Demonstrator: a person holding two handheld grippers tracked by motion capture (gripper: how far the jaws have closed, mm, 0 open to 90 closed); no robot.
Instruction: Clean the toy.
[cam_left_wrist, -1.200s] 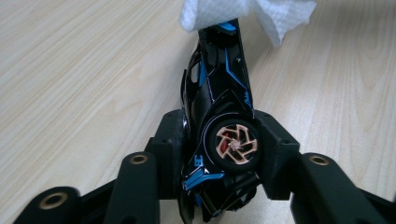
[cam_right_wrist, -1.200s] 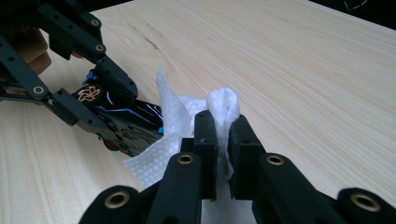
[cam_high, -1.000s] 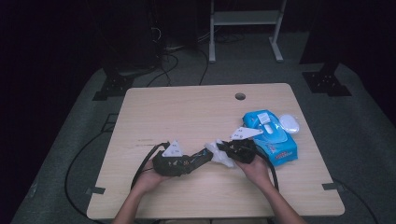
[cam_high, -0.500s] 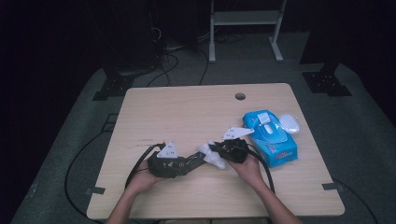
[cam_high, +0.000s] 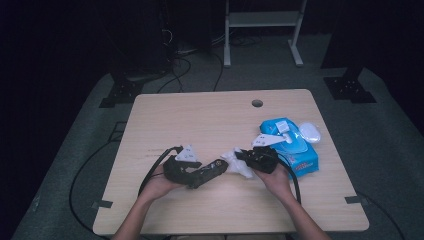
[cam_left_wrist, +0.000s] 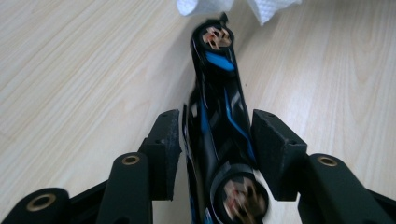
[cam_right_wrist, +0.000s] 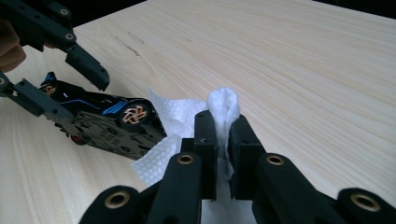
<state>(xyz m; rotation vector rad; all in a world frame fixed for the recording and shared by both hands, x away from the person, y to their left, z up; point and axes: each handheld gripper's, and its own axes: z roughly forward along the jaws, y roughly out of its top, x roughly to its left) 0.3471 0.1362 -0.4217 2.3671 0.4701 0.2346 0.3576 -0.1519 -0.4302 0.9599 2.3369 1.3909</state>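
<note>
Left gripper (cam_high: 216, 167) jaws have just been opening. In the left gripper view the black-and-blue toy car (cam_left_wrist: 219, 116) sits on its side between the pads (cam_left_wrist: 166, 149), with a visible gap on both sides, so the clamp looks released or nearly so. A second ago the same gripper sat lower and further toward 7 o'clock on the table (cam_high: 200, 115); it has since come up slightly and toward the centre.

Right gripper (cam_right_wrist: 223, 149) is pinched tight on a folded white wet wipe (cam_right_wrist: 223, 105), no change in grip. The wipe's loose flap touches the car's nose end, at 9 o'clock from the right gripper's jaws in its own view. The car's underside (cam_right_wrist: 105, 135) and a copper-spoked wheel (cam_right_wrist: 133, 114) face that camera.

In the high view the car (cam_high: 210, 170) is at about 6 o'clock of the table centre, wipe (cam_high: 239, 162) just at its 3 o'clock. The blue wet-wipe pack (cam_high: 292, 145) sits at 4 o'clock, near the right edge.

My read: wiping the car is the job; a loosened left grip likely means a re-grip or turning the car to reach another face. Risk: car slips if the wipe pushes now.
</note>
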